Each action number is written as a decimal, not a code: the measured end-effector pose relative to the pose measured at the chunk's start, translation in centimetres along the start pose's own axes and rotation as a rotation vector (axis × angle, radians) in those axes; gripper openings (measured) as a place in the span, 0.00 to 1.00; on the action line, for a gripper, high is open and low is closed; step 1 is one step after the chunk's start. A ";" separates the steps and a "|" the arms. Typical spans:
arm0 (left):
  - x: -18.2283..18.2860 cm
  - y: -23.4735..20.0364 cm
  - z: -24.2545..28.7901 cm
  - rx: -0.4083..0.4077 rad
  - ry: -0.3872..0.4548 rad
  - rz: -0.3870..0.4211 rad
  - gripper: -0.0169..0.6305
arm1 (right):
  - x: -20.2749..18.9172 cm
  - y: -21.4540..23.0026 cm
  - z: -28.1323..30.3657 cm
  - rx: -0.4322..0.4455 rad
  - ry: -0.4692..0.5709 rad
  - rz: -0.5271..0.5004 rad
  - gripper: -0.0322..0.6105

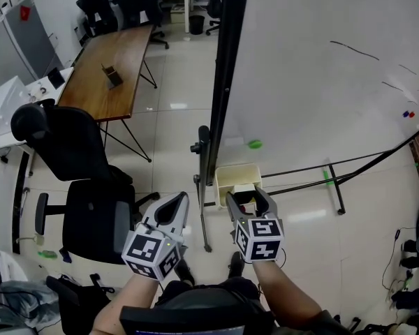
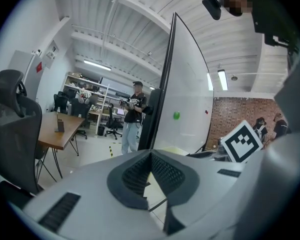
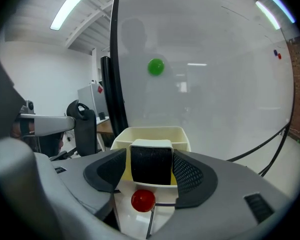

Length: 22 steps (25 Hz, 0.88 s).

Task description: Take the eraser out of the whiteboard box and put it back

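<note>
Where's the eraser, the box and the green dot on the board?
eraser point(image 3: 150, 166): right gripper view, on its black felt face.
box point(image 3: 150, 130): right gripper view, on its far rim.
green dot point(image 3: 156, 66): right gripper view, on its middle.

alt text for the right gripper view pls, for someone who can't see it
A black eraser stands between the right gripper's open jaws, at the front of a cream box against a whiteboard. A green magnet sits on the board above; a small red ball shows below.
</note>
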<state>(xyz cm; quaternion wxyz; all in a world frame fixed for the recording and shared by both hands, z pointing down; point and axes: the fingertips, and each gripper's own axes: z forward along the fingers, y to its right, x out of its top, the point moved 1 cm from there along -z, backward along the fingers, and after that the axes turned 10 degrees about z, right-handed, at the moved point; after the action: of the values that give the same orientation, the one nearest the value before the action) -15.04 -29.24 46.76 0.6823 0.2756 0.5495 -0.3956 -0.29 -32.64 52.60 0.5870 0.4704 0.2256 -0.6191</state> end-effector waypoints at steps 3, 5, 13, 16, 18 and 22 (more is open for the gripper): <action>-1.0 -0.2 -0.1 0.001 -0.015 -0.004 0.08 | -0.1 0.1 0.3 -0.022 0.011 -0.001 0.53; -1.5 -0.2 -0.1 0.001 -0.020 -0.005 0.08 | -0.1 0.2 0.4 -0.035 0.017 -0.001 0.50; -0.6 0.2 -0.6 -0.024 0.008 -0.028 0.08 | 0.6 -0.1 0.0 -0.002 0.039 0.009 0.50; 1.4 0.4 -1.3 -0.024 0.044 -0.015 0.08 | 2.6 -0.9 -1.4 0.038 0.066 0.012 0.50; 3.3 0.5 -1.6 -0.021 0.075 -0.005 0.08 | 4.7 -1.5 -2.5 0.075 0.097 0.014 0.49; 7.5 1.0 -2.8 -0.020 0.161 0.002 0.08 | 9.2 -3.0 -5.5 0.144 0.185 0.017 0.49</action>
<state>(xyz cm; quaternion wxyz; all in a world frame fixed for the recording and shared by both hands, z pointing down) -15.10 -28.22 38.78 0.6390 0.3001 0.6065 -0.3659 -0.13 -32.22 41.45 0.5335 0.5683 0.2299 -0.5827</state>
